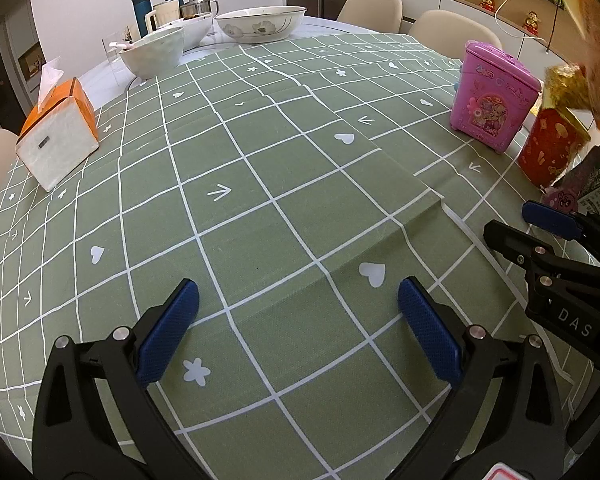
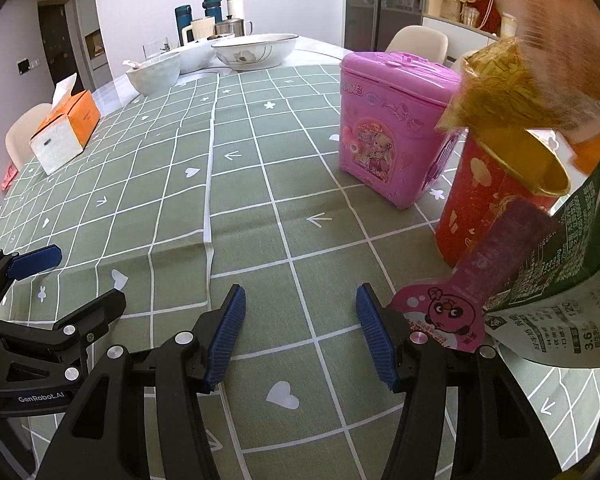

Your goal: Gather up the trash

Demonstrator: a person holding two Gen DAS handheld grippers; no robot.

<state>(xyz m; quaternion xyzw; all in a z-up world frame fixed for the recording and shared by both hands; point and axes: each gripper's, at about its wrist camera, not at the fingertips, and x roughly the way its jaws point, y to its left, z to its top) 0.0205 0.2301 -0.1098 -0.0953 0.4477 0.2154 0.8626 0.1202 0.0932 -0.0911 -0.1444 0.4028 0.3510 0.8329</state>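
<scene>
A pink toy bin (image 2: 392, 128) stands on the green checked tablecloth (image 2: 260, 208); it also shows in the left wrist view (image 1: 494, 98). Beside it is an open red can (image 2: 496, 200), also in the left wrist view (image 1: 550, 148). A blurred bare hand holds a crumpled gold wrapper (image 2: 496, 88) just above the can; the wrapper shows in the left wrist view too (image 1: 568, 86). A pink-and-purple wrapper (image 2: 460, 300) lies next to a green-white carton (image 2: 560, 280). My right gripper (image 2: 300, 336) is open and empty, left of the pink wrapper. My left gripper (image 1: 298, 332) is open and empty over bare cloth.
An orange tissue box (image 1: 58, 138) sits at the left. White bowls (image 1: 260, 24), a kettle and bottles (image 1: 172, 8) stand at the far side. Chairs (image 1: 372, 6) ring the table. The table edge runs close on the right.
</scene>
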